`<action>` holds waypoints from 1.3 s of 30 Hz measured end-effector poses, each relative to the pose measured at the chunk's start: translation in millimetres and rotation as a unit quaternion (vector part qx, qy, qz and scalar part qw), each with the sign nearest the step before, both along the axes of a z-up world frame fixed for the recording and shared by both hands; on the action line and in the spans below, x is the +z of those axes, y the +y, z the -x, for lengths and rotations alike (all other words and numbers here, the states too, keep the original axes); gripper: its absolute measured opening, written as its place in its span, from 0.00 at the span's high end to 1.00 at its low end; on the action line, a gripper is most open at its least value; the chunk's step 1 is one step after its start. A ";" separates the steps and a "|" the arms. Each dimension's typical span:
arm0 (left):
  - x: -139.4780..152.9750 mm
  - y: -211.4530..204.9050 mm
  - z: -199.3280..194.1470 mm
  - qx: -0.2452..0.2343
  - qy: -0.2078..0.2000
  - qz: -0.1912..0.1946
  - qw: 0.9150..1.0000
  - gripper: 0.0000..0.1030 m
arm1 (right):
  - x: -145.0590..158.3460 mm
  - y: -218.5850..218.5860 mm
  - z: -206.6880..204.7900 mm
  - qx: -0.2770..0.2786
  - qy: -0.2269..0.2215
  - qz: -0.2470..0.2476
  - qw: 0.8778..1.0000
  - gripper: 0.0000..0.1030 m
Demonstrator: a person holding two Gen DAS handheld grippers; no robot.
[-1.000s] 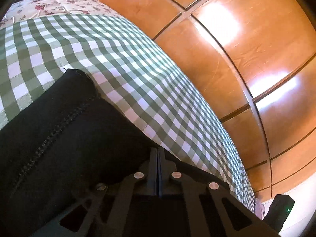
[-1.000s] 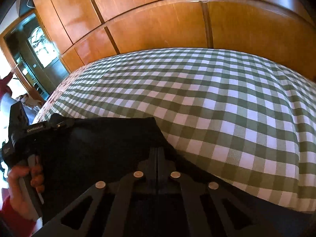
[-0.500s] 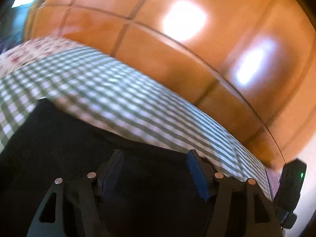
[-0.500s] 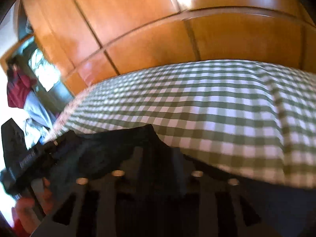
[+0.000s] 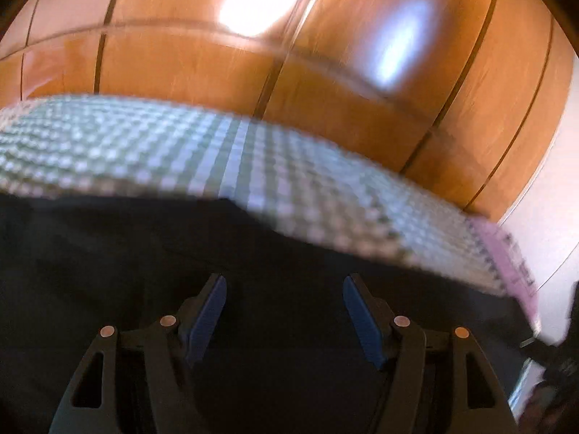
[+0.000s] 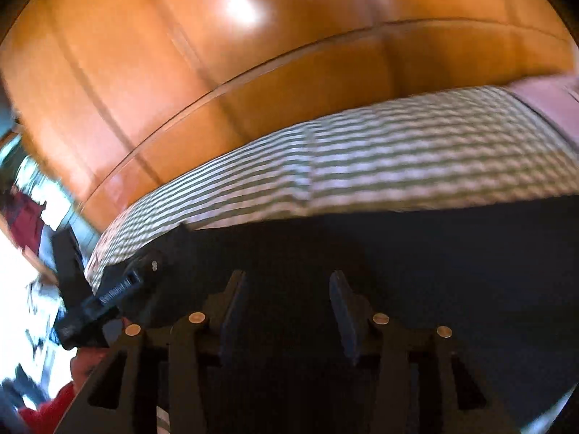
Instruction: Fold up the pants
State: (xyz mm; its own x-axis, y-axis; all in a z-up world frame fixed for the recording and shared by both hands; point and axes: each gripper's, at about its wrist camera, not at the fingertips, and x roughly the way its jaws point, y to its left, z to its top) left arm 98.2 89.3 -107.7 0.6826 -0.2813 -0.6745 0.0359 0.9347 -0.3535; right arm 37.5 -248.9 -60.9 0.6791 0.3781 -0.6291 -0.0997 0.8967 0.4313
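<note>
The black pants point(image 5: 144, 246) lie flat on the green-and-white checked bed cover point(image 5: 181, 152) and fill the lower half of both views. My left gripper point(image 5: 284, 285) is open, its blue pads spread wide above the dark cloth, holding nothing. My right gripper point(image 6: 287, 282) is open too, over the pants point(image 6: 434, 260) with nothing between its fingers. The left gripper's body point(image 6: 105, 296) shows at the left of the right wrist view, at the pants' edge. Both views are blurred by motion.
Glossy wooden wardrobe panels point(image 5: 325, 54) stand behind the bed. The checked cover point(image 6: 362, 166) stretches past the pants, with a pink floral sheet point(image 6: 550, 97) at its far end. The person's red sleeve point(image 6: 47, 408) shows at the lower left.
Both grippers were shut on the pants' edge a second ago. Both have opened and let the cloth go, and the pants now lie on the bed. Both cameras have tilted up.
</note>
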 end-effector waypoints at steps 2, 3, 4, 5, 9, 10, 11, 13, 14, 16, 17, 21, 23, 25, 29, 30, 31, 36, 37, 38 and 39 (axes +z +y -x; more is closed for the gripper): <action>1.6 3.3 3.1 0.001 -0.011 0.010 1.000 0.35 | -3.9 -29.4 11.4 -0.038 0.010 -0.003 0.999 0.51; 2.7 6.2 6.2 0.006 -0.018 0.016 1.000 0.34 | -5.8 -45.9 18.5 -0.061 0.015 -0.005 0.998 0.48; 1.6 7.9 6.6 0.010 -0.016 0.019 1.000 0.34 | -7.1 -61.3 25.1 -0.083 0.017 -0.007 0.996 0.46; 1.2 9.1 7.9 0.011 -0.015 0.023 1.000 0.34 | -8.1 -78.6 32.8 -0.108 0.020 -0.008 0.994 0.45; -0.2 10.8 8.6 0.011 -0.017 0.023 1.000 0.34 | -5.6 -127.2 53.1 -0.175 0.017 0.004 0.984 0.45; -0.4 9.9 8.9 0.011 -0.017 0.021 1.000 0.34 | -4.6 -136.9 58.2 -0.188 0.015 0.009 0.982 0.45; -0.3 8.9 9.0 0.011 -0.017 0.020 1.000 0.34 | -3.9 -146.1 63.4 -0.200 0.014 0.012 0.980 0.45; 0.0 9.5 9.4 0.010 -0.017 0.022 1.000 0.34 | -4.1 -167.7 75.6 -0.232 0.012 0.009 0.973 0.43; -0.3 10.1 9.1 0.010 -0.018 0.025 0.999 0.34 | -5.5 -179.6 82.7 -0.254 0.012 -0.001 0.967 0.40; -1.3 11.1 7.9 0.010 -0.018 0.031 0.999 0.34 | -10.1 -197.7 94.8 -0.295 0.015 -0.026 0.955 0.34; -1.4 12.3 8.2 0.010 -0.019 0.033 0.999 0.34 | -12.1 -203.9 100.0 -0.311 0.017 -0.034 0.950 0.32; -1.4 12.4 8.4 0.010 -0.019 0.035 0.999 0.34 | -32.9 -222.8 109.5 -0.338 0.031 -0.100 0.935 0.30; -1.4 12.1 8.3 0.011 -0.019 0.035 0.999 0.34 | -38.9 -224.8 105.3 -0.332 0.032 -0.115 0.936 0.30; -1.4 12.4 8.4 0.011 -0.020 0.037 0.999 0.34 | -39.0 -225.6 100.2 -0.327 0.018 -0.116 0.938 0.29; -1.6 12.8 8.7 0.012 -0.021 0.041 0.999 0.34 | -46.4 -235.9 82.2 -0.319 0.006 -0.151 0.936 0.28; -1.7 13.1 8.6 0.012 -0.021 0.043 0.999 0.34 | -47.7 -236.8 77.1 -0.319 0.004 -0.162 0.934 0.28; -1.8 13.3 8.7 0.012 -0.021 0.043 0.999 0.34 | -47.4 -238.5 74.2 -0.318 0.000 -0.169 0.933 0.28; -1.8 13.3 8.6 0.013 -0.021 0.045 0.999 0.34 | -47.2 -237.5 60.4 -0.314 -0.010 -0.175 0.933 0.28; -1.8 13.3 8.7 0.013 -0.021 0.045 0.999 0.34 | -46.5 -237.7 56.9 -0.313 -0.010 -0.171 0.934 0.29; -1.8 12.9 8.7 0.013 -0.021 0.045 0.999 0.34 | -45.3 -236.2 54.8 -0.313 -0.010 -0.166 0.935 0.30; -1.7 12.7 8.6 0.014 -0.021 0.045 0.999 0.34 | -44.5 -235.1 52.5 -0.311 -0.010 -0.161 0.936 0.32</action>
